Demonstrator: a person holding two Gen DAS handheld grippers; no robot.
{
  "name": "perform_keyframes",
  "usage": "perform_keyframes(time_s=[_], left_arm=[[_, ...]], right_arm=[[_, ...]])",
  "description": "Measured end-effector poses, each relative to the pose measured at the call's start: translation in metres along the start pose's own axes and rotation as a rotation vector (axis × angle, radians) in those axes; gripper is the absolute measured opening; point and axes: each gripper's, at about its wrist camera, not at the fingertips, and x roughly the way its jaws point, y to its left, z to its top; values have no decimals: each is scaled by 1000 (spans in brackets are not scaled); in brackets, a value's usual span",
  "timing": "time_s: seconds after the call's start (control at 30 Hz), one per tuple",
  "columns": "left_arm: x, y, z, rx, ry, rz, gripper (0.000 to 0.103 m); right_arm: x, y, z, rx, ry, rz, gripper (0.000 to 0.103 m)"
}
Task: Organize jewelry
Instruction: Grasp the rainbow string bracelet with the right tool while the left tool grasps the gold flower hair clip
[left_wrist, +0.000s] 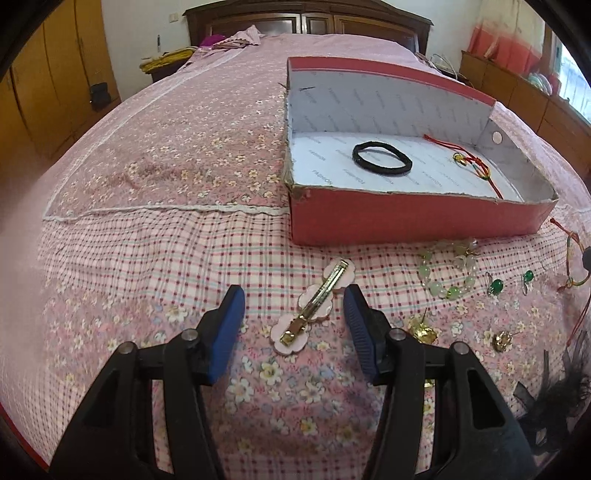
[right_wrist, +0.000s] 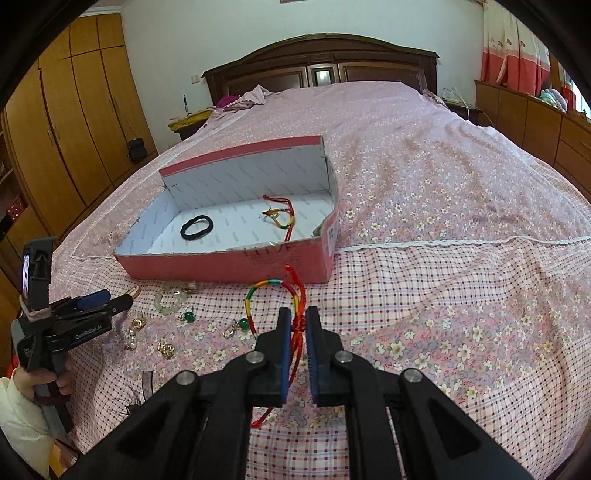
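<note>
A red shoebox (left_wrist: 406, 218) (right_wrist: 229, 264) lies open on the bed and holds a black hair tie (left_wrist: 382, 157) (right_wrist: 197, 226) and a multicolour cord bracelet (left_wrist: 476, 162) (right_wrist: 281, 216). My left gripper (left_wrist: 293, 302) is open, its fingers on either side of a pink flower hair clip (left_wrist: 314, 308) lying on the bedspread. My right gripper (right_wrist: 298, 317) is shut on the red knot of a second multicolour cord bracelet (right_wrist: 258, 295), in front of the box.
Loose on the bedspread are a green bead bracelet (left_wrist: 448, 273) (right_wrist: 171, 299), green earrings (left_wrist: 495, 286) (right_wrist: 189, 316), gold earrings (left_wrist: 423, 330) (right_wrist: 165, 349) and a black feathery piece (left_wrist: 554, 398). The left gripper (right_wrist: 92, 306) shows in the right wrist view.
</note>
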Motion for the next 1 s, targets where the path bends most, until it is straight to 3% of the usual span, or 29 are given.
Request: perform_keyframes(time_s=[0.13,0.2,0.27,0.33,0.6,1.0], left_arm=[[5,-2,3,14,3,-11,45],[7,-4,3,23,6,-29,38],[5,-6,3,29,11,-49,21],[5,-9,3,40,11,-60,18],[-14,-16,-5,30,0,-95,17],[-67,-20,6,25,-98,-127,17]], right_arm=[[0,0,0,2,2,1,9],[0,0,0,3,2,1,9],[0,0,0,2,2,2,9],[-1,0,0,2,1,0,9],[-6,1,3,2,-15,3,9],[-21,12,15,-25,-62,19,9]])
